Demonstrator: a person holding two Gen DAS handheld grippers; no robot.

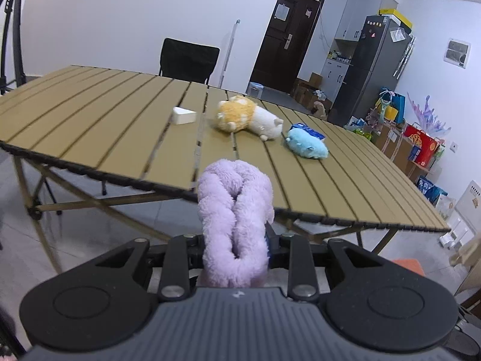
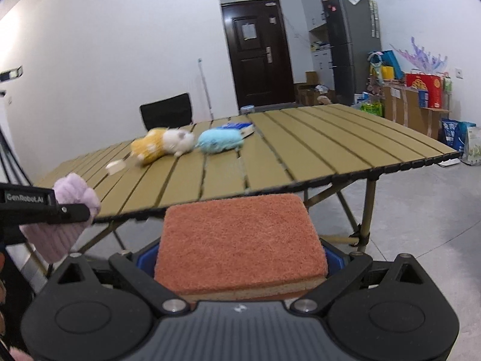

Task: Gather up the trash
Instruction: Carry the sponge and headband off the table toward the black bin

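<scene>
My left gripper point(image 1: 236, 240) is shut on a purple fuzzy cloth point(image 1: 234, 219), held in front of the near edge of the slatted table point(image 1: 105, 120). The cloth also shows in the right wrist view point(image 2: 76, 192), at the left. My right gripper point(image 2: 240, 258) is shut on an orange sponge point(image 2: 240, 240), held below and in front of the table edge point(image 2: 300, 162). On the table lie a yellow-and-white plush toy point(image 1: 245, 117), a blue plush toy point(image 1: 306, 146), a blue packet point(image 1: 309, 129) behind it and a white wedge point(image 1: 184, 115).
A black chair point(image 1: 188, 60) stands behind the table. A small bin point(image 1: 255, 88) stands near the dark door point(image 1: 285, 39). A fridge point(image 1: 369, 66), boxes and bags point(image 1: 415, 144) line the right wall. The table's folding legs point(image 2: 365, 210) stand below the edge.
</scene>
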